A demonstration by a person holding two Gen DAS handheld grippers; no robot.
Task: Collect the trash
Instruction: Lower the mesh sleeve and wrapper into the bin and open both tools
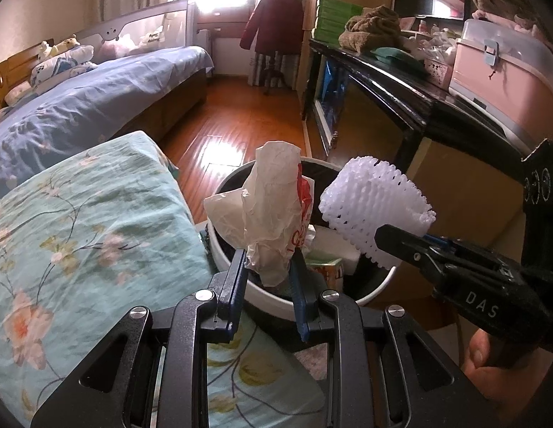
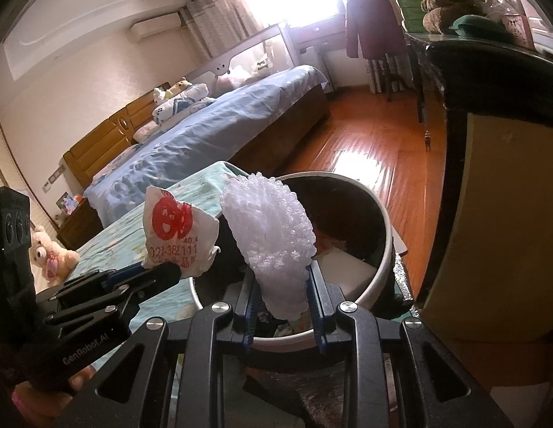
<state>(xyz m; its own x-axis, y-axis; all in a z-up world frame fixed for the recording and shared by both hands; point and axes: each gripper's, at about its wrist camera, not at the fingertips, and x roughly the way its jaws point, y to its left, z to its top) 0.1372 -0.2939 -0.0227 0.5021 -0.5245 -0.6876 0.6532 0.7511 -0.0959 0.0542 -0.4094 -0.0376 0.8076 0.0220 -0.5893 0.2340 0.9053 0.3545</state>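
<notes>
Two hand-held grippers are holding trash over a round bin (image 1: 379, 285) beside the bed.

The bed (image 1: 98, 107) with the blue cover is lying beyond the bin, on the window side, and a floral quilt (image 1: 80, 221) is touching the bin's near-left rim. The bin, white-walled and dark inside, is sitting on the wooden floor (image 1: 247, 114) and is already holding a white foam block (image 2: 344, 267) and other scraps. The left hand-held gripper (image 1: 267, 267) is pinching a crumpled white plastic bag (image 1: 269, 207) with red print, its jaws nearly closed on the bag's lower end, above the bin's near rim. The right hand-held gripper (image 2: 281, 292) is clamping a white foam fruit net (image 2: 272, 235) between nearly closed jaws, just beside the bag and above the bin's opening.
</notes>
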